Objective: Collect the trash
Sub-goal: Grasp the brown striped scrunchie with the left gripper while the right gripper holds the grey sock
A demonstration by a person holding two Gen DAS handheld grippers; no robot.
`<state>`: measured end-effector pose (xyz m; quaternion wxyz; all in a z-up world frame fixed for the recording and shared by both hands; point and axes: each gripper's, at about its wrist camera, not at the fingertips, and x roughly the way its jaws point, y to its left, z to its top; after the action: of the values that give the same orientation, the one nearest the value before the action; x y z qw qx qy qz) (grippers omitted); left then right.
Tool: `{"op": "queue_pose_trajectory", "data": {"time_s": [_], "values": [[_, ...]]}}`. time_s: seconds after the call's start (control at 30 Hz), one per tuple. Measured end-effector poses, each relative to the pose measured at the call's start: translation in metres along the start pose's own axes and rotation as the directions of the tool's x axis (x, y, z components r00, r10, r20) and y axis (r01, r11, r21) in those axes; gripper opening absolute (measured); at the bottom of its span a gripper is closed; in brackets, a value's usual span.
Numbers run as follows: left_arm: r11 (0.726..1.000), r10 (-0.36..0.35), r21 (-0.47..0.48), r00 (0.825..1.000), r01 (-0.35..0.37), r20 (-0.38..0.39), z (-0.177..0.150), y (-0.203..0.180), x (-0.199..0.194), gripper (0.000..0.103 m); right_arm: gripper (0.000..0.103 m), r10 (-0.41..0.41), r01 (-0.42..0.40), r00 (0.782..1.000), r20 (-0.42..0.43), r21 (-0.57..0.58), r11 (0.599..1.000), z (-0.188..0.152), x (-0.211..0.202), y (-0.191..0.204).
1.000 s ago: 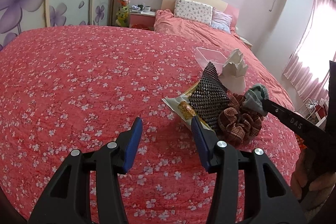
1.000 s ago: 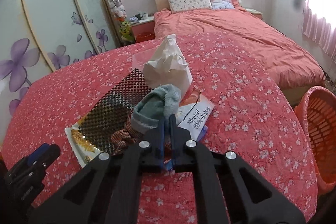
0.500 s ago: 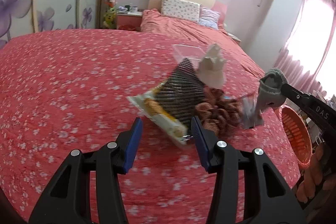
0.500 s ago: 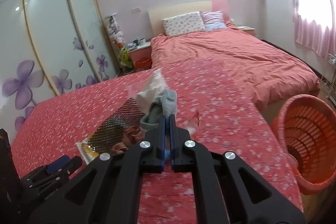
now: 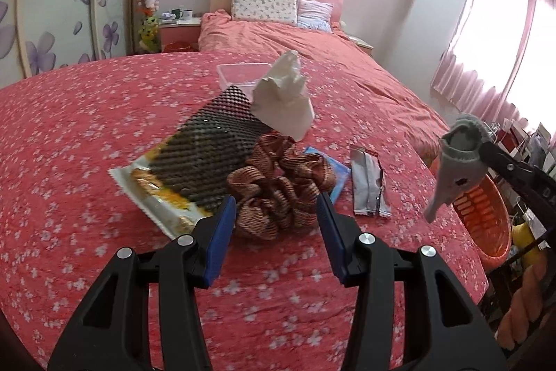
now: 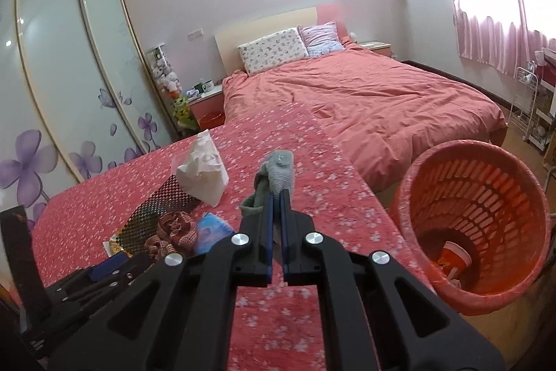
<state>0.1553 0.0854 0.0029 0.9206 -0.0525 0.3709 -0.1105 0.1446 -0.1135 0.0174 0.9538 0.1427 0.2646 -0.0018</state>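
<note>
My right gripper (image 6: 277, 199) is shut on a grey sock (image 6: 278, 174), which hangs in the air over the red flowered cloth (image 6: 312, 197), left of an orange basket (image 6: 462, 144). The left wrist view shows the same sock (image 5: 458, 159) dangling at the right. My left gripper (image 5: 276, 228) is open with nothing between its fingers, just short of a brown plaid scrunchie (image 5: 278, 183). Around the scrunchie lie a snack bag with black mesh (image 5: 198, 159), a crumpled white tissue (image 5: 283, 103), a blue packet (image 5: 335, 172) and a silver wrapper (image 5: 368, 186).
A clear plastic box (image 5: 239, 72) sits behind the tissue. A red paper cup (image 6: 455, 258) lies at the bottom of the basket. A bed with pink covers (image 6: 382, 93) stands beyond, with a wardrobe (image 6: 69, 75) on the left and a wire rack (image 6: 528, 103) at the right.
My right gripper has lifted the sock off the pile and carried it right, towards the basket. My left gripper has shifted right to face the scrunchie. The silver wrapper now shows.
</note>
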Motion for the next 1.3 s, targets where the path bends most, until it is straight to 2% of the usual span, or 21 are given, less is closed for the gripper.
{"op": "queue_pose_trajectory", "data": {"time_s": [0.4,0.57,0.6,0.63,0.67,0.77,1.3], "values": [[0.999,0.02,0.043,0.999,-0.019,-0.034,-0.004,-0.022,0.02,0.049,0.005,-0.049,0.049,0.999,0.017,0.017,0.999,-0.006,-0.012,-0.029],[0.997,0.05,0.061,0.998,-0.048,-0.04,-0.004,-0.028,0.031,0.048,0.005,-0.057,0.057,0.998,0.008,0.03,0.998,-0.01,-0.011,-0.038],[0.996,0.057,0.065,0.998,-0.054,-0.042,-0.004,-0.029,0.032,0.047,0.005,-0.058,0.058,0.998,0.006,0.033,0.998,-0.01,-0.011,-0.04],[0.996,0.064,0.067,0.997,-0.061,-0.04,-0.004,-0.029,0.034,0.038,0.005,-0.06,0.06,0.998,0.004,0.035,0.998,-0.011,-0.011,-0.042],[0.996,0.066,0.069,0.997,-0.063,-0.042,-0.004,-0.03,0.035,0.026,0.005,-0.061,0.06,0.998,0.003,0.037,0.997,-0.012,-0.011,-0.043],[0.998,0.038,0.047,0.999,-0.037,-0.037,-0.003,-0.025,0.032,0.011,0.005,-0.065,0.065,0.998,0.002,0.043,0.997,-0.013,-0.012,-0.047],[0.997,-0.07,0.037,0.994,0.068,0.082,0.012,-0.044,-0.008,0.007,0.005,-0.097,0.094,0.995,0.033,0.08,0.992,-0.014,-0.033,-0.072]]}}
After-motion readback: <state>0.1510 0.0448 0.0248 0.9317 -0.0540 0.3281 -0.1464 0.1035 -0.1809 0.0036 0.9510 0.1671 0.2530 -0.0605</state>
